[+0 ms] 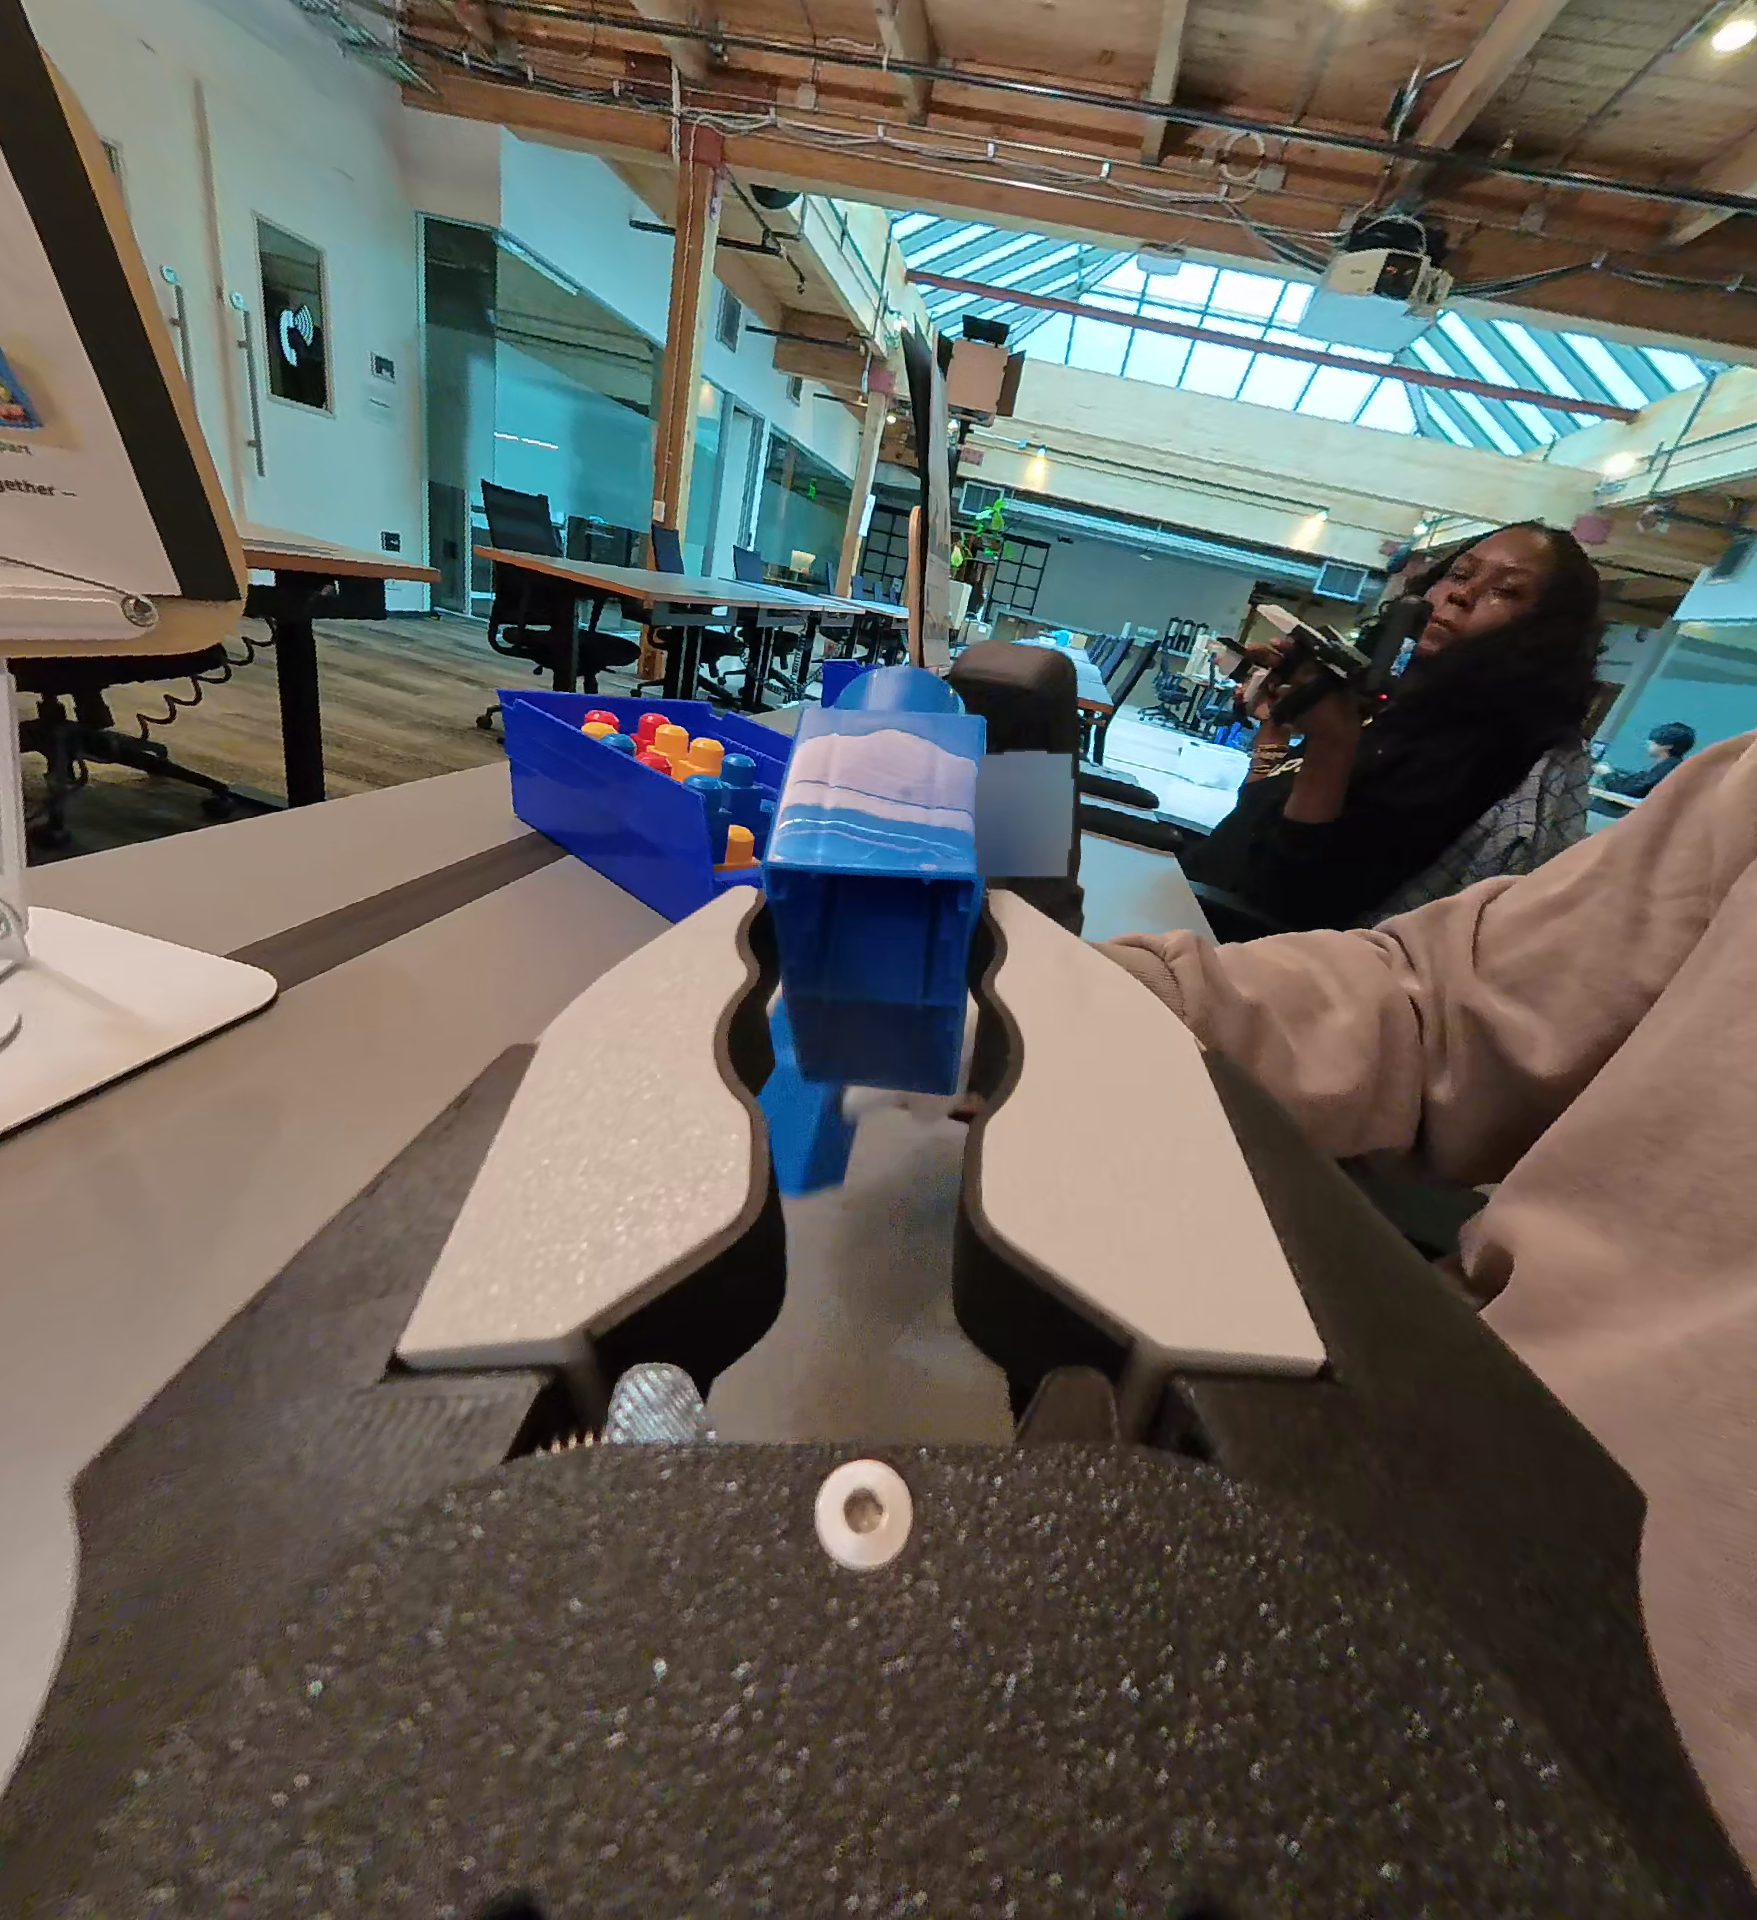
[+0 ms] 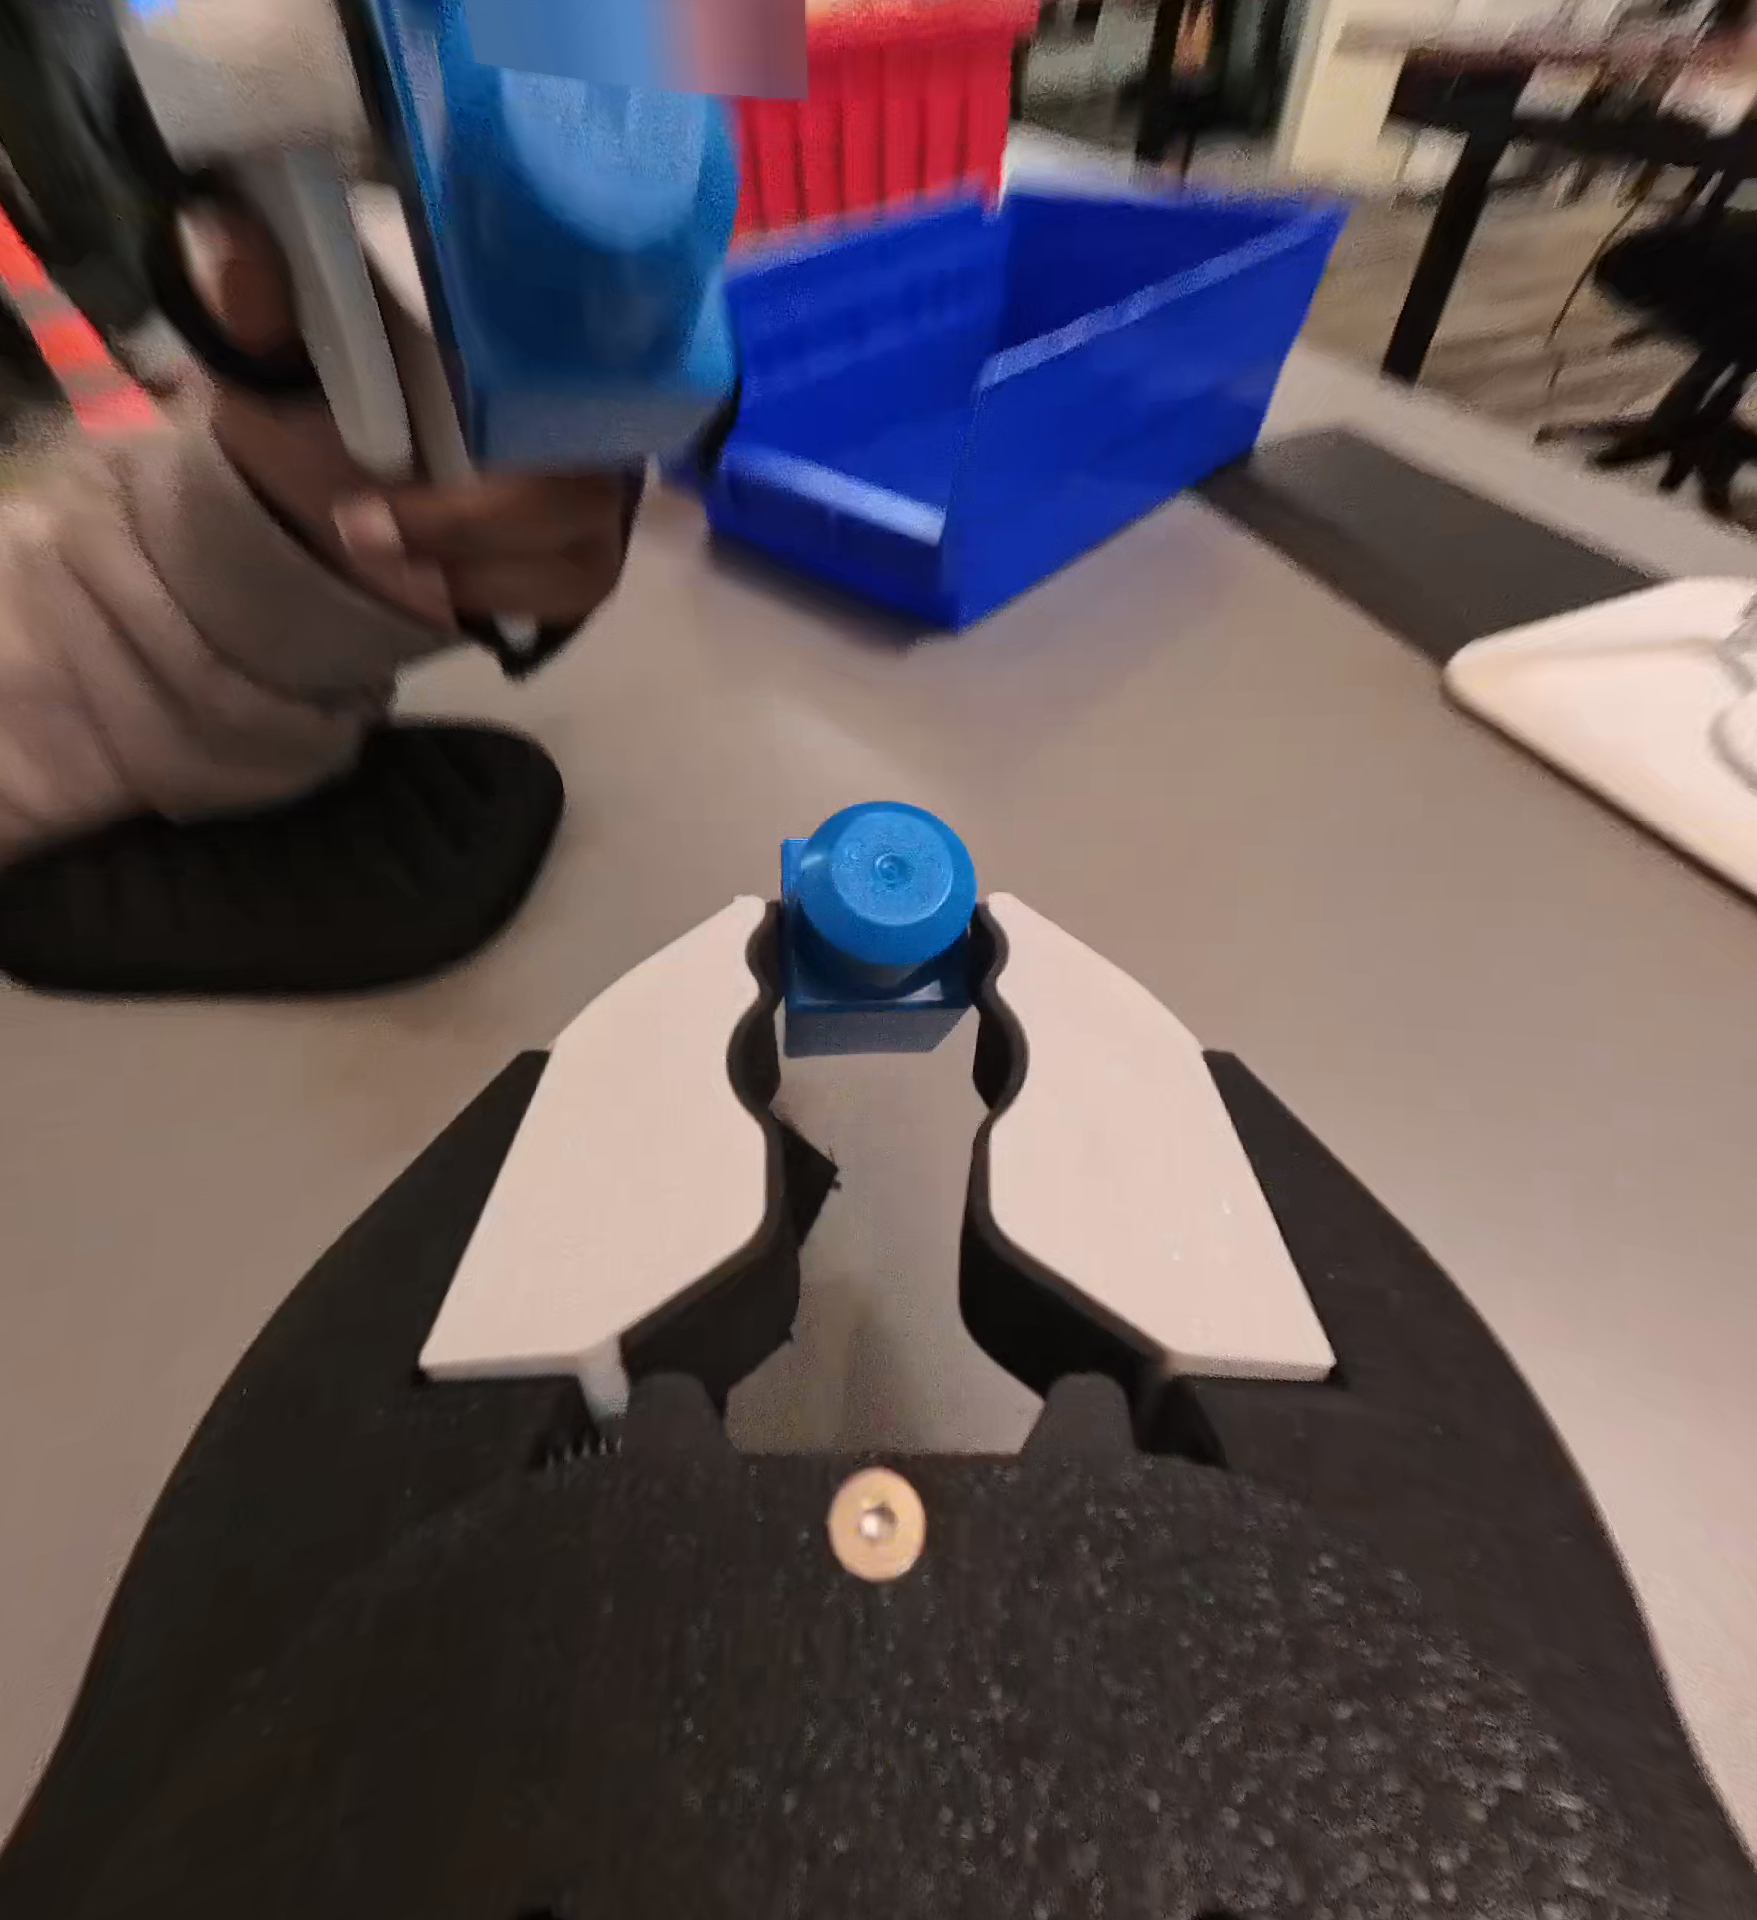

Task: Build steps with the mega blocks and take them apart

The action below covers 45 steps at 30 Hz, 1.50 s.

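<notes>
In the left wrist view my left gripper [image 1: 869, 920] is shut on a blue mega block [image 1: 874, 831], held above the grey table [image 1: 230, 1143] with its hollow underside toward the camera and its stud pointing away. A second, blurred blue piece [image 1: 801, 1127] shows just below it. In the right wrist view my right gripper [image 2: 874, 935] is shut on a small blue single-stud block [image 2: 884, 883], stud toward the camera, over the table [image 2: 1165, 935]. The left gripper [image 2: 386, 343] and its blue block [image 2: 583, 260] appear blurred at the upper left, held by a hand.
A blue bin [image 1: 625, 821] [image 2: 1009, 416] holding several red, yellow and blue blocks stands ahead, with a red bin [image 2: 874, 135] behind it. A white stand base [image 1: 74, 997] [image 2: 1632, 727] sits to one side. A beige sleeve [image 1: 1476, 987] reaches across; another person [image 1: 1373, 790] sits beyond. Left tips to right tips: about 12 cm.
</notes>
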Each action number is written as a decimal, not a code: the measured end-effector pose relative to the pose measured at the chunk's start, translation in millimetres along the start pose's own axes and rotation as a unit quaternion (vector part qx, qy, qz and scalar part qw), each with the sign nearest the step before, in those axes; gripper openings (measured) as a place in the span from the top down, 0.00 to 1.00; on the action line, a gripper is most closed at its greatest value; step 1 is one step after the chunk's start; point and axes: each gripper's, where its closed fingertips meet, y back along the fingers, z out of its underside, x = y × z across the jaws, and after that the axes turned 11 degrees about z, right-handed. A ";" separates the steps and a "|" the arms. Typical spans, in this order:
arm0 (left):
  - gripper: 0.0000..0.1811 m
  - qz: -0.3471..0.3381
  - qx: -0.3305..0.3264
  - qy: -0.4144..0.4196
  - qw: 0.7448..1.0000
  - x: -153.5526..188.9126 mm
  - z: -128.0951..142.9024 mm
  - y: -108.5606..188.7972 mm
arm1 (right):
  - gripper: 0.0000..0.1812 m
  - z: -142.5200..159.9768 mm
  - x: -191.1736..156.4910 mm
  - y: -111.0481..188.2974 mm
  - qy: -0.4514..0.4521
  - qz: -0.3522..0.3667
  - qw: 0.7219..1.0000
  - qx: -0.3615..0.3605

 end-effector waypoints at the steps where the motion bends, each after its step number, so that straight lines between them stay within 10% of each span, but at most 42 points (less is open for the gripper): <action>1: 0.80 0.001 -0.001 0.001 1.000 0.2 0.5 -0.5 | 0.81 -12.0 6.0 7.8 -0.024 0.001 0.999 0.037; 6: 0.80 0.015 -0.014 0.013 1.000 4.1 9.3 -8.8 | 0.81 -74.4 18.8 61.8 -0.143 -0.057 0.956 0.248; 12: 0.80 0.038 -0.047 0.026 0.998 11.8 27.9 -26.1 | 0.81 -98.6 6.8 81.7 -0.166 -0.094 0.930 0.314; 45: 0.80 0.054 -0.225 -0.022 0.973 22.2 91.8 -43.6 | 0.81 -47.2 -28.8 68.7 0.027 -0.129 0.984 0.117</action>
